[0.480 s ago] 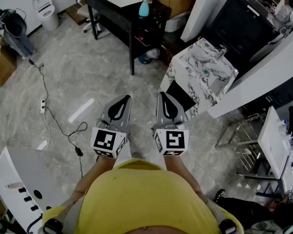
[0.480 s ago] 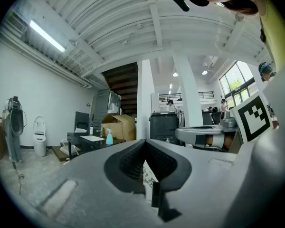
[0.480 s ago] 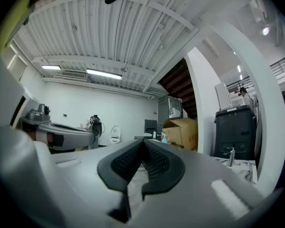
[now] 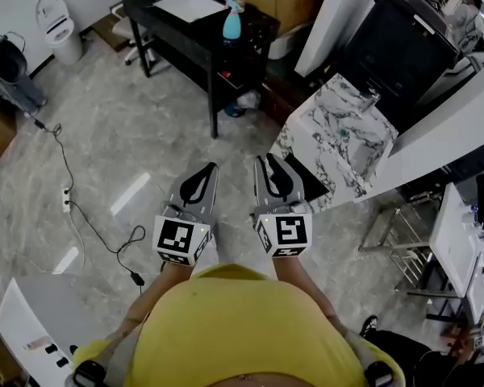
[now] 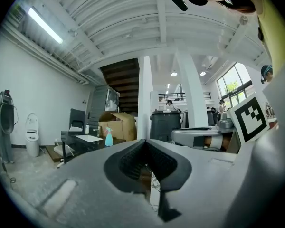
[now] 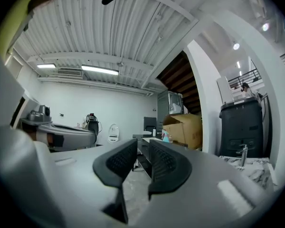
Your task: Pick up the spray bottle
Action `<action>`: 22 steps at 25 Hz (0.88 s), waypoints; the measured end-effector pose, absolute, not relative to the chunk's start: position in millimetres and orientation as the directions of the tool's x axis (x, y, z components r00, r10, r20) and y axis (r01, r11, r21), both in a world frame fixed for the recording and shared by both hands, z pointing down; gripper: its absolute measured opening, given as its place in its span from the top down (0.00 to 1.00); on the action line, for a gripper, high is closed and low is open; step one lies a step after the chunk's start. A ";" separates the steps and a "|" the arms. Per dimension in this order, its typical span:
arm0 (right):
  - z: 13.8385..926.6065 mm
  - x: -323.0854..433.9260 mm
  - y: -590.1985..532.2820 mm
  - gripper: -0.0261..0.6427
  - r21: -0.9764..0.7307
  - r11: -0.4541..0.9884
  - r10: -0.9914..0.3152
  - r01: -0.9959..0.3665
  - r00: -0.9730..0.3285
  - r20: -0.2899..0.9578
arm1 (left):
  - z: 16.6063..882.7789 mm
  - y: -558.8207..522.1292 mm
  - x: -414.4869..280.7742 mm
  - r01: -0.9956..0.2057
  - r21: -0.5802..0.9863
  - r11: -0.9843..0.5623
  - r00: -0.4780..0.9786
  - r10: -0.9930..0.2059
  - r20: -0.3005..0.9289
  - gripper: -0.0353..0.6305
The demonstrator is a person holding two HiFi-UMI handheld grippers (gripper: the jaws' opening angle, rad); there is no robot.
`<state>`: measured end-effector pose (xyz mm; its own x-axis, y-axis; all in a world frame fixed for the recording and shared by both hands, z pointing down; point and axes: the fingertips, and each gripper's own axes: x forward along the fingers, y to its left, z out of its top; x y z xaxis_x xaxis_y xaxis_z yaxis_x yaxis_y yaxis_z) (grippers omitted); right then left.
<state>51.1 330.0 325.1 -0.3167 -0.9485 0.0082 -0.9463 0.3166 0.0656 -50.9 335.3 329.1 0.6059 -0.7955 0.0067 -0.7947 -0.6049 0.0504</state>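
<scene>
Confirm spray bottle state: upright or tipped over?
Upright. The blue spray bottle stands on its base near the edge of the black desk, with its trigger head on top.

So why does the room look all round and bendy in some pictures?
Left gripper view: the wide-angle lens bows the ceiling beams, dark corners ring it, the ceiling light strip glares. Right gripper view: same bending and dark rim. Head view: straighter, evenly lit, spray bottle small but clear.
</scene>
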 end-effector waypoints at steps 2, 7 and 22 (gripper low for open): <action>325.0 44.8 300.9 0.82 0.064 0.311 -0.950 -0.948 -0.311 0.007 | 327.6 305.5 -55.9 -0.787 0.051 -0.615 0.615 -0.788 0.003 0.94; 330.8 26.3 238.2 0.79 0.055 0.301 -0.954 -0.952 -0.300 0.024 | 329.8 242.8 -70.5 -0.769 0.047 -0.637 0.638 -0.770 0.008 0.94; 346.0 -0.1 147.7 0.68 0.062 0.262 -0.963 -0.963 -0.258 0.074 | 344.1 140.7 -96.9 -0.735 0.087 -0.673 0.676 -0.737 0.007 0.94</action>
<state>-0.1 147.7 346.0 -0.2575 -0.9635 0.0736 -0.9630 0.2621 0.0620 -96.9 140.7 344.1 0.6756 -0.7372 0.0069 -0.7349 -0.6726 0.0868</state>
